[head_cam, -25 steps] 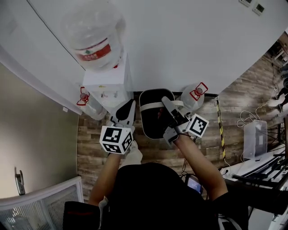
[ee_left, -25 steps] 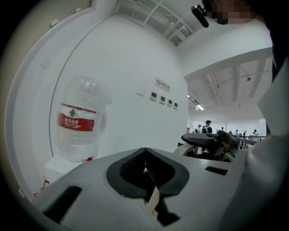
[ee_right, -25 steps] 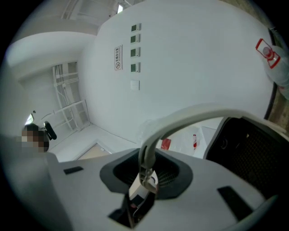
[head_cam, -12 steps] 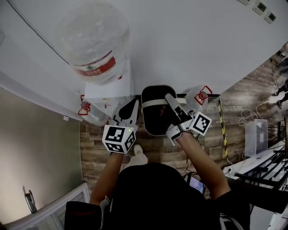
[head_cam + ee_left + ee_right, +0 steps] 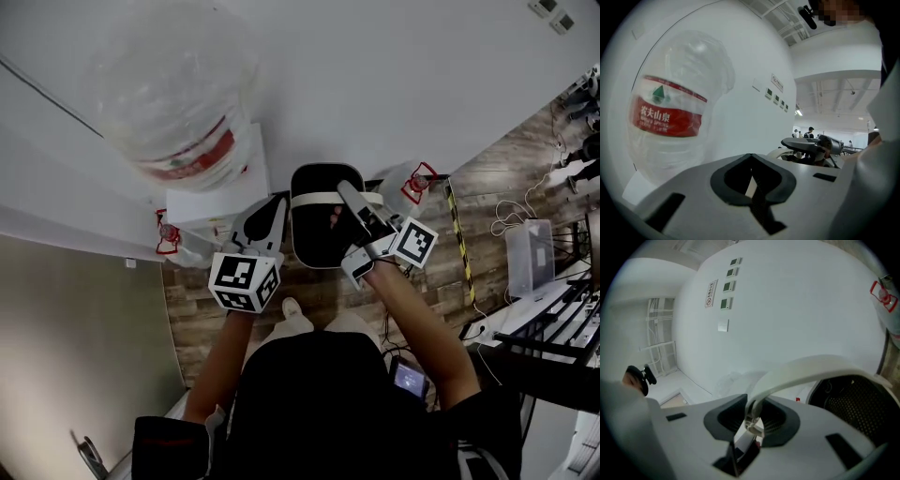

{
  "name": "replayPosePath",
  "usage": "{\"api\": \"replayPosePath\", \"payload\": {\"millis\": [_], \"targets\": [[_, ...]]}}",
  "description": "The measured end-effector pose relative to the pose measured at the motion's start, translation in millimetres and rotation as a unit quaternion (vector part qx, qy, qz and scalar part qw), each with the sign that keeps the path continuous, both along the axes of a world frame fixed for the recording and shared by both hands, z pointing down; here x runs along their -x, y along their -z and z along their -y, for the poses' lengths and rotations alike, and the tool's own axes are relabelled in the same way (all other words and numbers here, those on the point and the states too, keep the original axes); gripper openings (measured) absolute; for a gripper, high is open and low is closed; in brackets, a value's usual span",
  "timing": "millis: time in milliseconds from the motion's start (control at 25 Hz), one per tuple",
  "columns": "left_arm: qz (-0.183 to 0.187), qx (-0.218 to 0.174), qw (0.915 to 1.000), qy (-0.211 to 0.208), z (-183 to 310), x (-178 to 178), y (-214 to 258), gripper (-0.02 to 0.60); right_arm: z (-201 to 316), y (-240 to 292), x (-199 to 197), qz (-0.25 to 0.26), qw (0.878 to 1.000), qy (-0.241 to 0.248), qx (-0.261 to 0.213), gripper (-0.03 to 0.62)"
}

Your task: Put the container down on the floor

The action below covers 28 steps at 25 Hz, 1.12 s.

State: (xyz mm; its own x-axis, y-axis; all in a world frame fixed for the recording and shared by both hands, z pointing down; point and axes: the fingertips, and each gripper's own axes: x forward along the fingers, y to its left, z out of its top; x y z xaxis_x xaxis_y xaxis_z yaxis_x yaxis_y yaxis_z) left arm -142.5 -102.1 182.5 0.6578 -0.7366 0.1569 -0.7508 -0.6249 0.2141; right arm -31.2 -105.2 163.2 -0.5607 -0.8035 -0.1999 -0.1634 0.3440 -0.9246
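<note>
The container (image 5: 317,236) is a black bin with a white bail handle (image 5: 312,200), hanging above the wood floor (image 5: 309,298) close to the wall. My right gripper (image 5: 349,201) is shut on that handle; in the right gripper view the handle (image 5: 806,369) arches out of the right gripper (image 5: 750,420) over the bin's dark mesh inside (image 5: 853,399). The left gripper (image 5: 266,214) hovers just left of the bin, apart from it, its jaws together with nothing in them. In the left gripper view the left gripper (image 5: 752,183) points past a big water bottle (image 5: 670,124).
A white water dispenser (image 5: 220,187) carrying a large clear bottle (image 5: 173,103) stands against the wall, left of the bin. Spare bottles sit on the floor at either side (image 5: 412,183) (image 5: 173,239). A clear box (image 5: 530,267), cables and a desk (image 5: 553,323) fill the right.
Both grippers and the hanging bin have travelled together toward the wall and dispenser, whose bottle now looms larger. The right grip on the handle is unchanged.
</note>
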Motion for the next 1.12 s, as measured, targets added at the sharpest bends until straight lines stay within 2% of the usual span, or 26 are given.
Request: {"api": "replayPosePath", "payload": {"millis": [320,560,680,1000,1120], "targets": [[-0.014,0.027,0.9995,-0.008,23.0,-7.1,-14.8,0.018,19.4,-14.8,-11.2,0.001,1.000,-0.018,0.013,0.086],[-0.015,0.024,0.9996,-0.003,23.4,-18.0,-24.7,0.018,23.6,-31.9,-15.1,-0.011,1.000,-0.007,0.018,0.086],[-0.020,0.034,0.9992,0.003,25.4,-27.7,-39.3,0.018,31.3,-42.6,-20.6,-0.007,1.000,-0.005,0.021,0.086],[0.002,0.043,0.9991,0.005,17.8,-47.7,-79.1,0.018,37.2,-81.3,-26.9,-0.036,0.999,0.015,0.031,0.084],[0.002,0.040,0.9991,-0.010,18.2,-55.8,-92.8,0.018,41.6,-96.8,-30.1,-0.044,0.998,0.025,0.031,0.084]]}}
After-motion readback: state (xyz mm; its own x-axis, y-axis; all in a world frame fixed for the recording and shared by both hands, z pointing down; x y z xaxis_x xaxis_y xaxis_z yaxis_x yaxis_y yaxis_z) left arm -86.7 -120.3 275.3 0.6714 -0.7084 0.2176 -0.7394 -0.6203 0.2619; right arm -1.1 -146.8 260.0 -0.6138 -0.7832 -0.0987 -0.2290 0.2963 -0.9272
